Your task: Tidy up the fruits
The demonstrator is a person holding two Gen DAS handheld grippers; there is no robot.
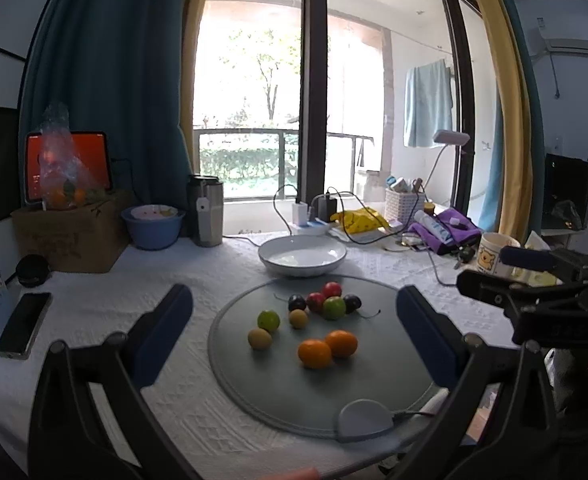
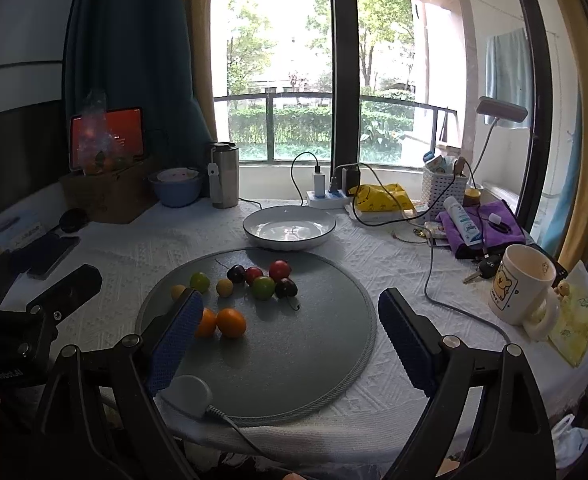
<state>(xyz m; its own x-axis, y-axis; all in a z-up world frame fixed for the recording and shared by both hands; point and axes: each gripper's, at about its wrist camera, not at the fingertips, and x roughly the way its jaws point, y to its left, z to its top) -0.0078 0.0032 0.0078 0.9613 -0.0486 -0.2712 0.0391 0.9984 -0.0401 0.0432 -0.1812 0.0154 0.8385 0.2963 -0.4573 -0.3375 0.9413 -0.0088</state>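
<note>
Round grey mat (image 1: pixel 277 392) at worktop's near edge: small fruits, two oranges (image 1: pixel 328 348); empty white bowl (image 1: pixel 302 255) behind; cables, mug (image 2: pixel 522 290) right. Both claws (image 1: pixel 294 332) (image 2: pixel 289 332) apart, empty.

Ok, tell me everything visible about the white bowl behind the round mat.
The white bowl is wide and shallow, glossy like glazed ceramic, with a thin dark line round its rim. It sits upright and empty on the white tablecloth, just beyond the far edge of the grey round mat. No fruit or gripper touches it.
</note>
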